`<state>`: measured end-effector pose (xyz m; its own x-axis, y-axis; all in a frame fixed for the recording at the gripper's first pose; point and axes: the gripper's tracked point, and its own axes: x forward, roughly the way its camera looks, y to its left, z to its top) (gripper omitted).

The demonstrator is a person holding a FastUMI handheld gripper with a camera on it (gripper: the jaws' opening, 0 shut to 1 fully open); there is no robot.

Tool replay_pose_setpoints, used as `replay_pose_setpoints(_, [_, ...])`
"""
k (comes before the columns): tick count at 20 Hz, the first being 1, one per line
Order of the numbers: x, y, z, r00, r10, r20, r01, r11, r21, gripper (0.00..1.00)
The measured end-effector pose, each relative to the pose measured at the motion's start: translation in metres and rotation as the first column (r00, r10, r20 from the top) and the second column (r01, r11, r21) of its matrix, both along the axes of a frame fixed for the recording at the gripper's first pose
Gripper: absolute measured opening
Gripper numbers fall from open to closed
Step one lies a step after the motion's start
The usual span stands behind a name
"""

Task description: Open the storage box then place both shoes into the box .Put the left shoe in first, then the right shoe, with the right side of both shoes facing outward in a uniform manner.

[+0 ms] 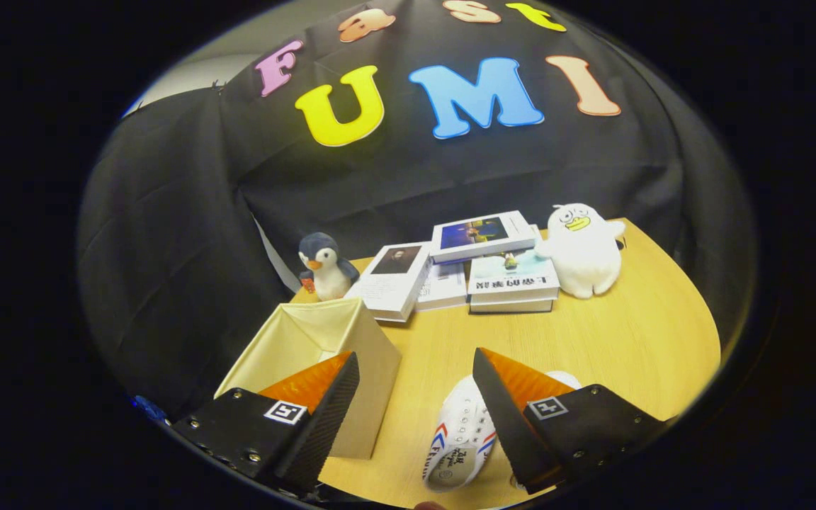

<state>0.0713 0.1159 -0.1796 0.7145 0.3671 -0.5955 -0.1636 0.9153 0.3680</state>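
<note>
A cream fabric storage box point(323, 354) stands open on the wooden table point(613, 347), partly behind my left finger. A white shoe point(461, 439) with red and blue stripes lies on the table just inside my right finger, its toe pointing away. A second white shoe point(565, 380) peeks out behind the right finger, mostly hidden. My gripper point(415, 368) is open above them with nothing between the fingers; the box is to the left of the gap and the shoe at its right side.
At the back of the table lie several stacked books point(482, 265). A penguin plush point(323, 268) stands behind the box, and a white duck plush point(584, 249) sits to the right of the books. Bare tabletop lies between the books and the fingers.
</note>
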Motion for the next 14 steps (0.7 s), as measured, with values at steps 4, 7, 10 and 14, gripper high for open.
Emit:
replay_pose_setpoints(4, [-0.005,-0.013,-0.048,0.994,-0.038,-0.098,0.039,0.999,0.004,0.98])
replay_pose_setpoints(7, [-0.014,-0.018,-0.08,0.981,-0.056,-0.188,0.062,0.998,0.029,0.98])
replay_pose_setpoints(10, [-0.023,-0.02,-0.105,0.962,-0.062,-0.267,0.077,0.996,0.047,0.98])
replay_pose_setpoints(14, [-0.037,-0.016,-0.132,0.929,-0.059,-0.365,0.098,0.991,0.09,0.97])
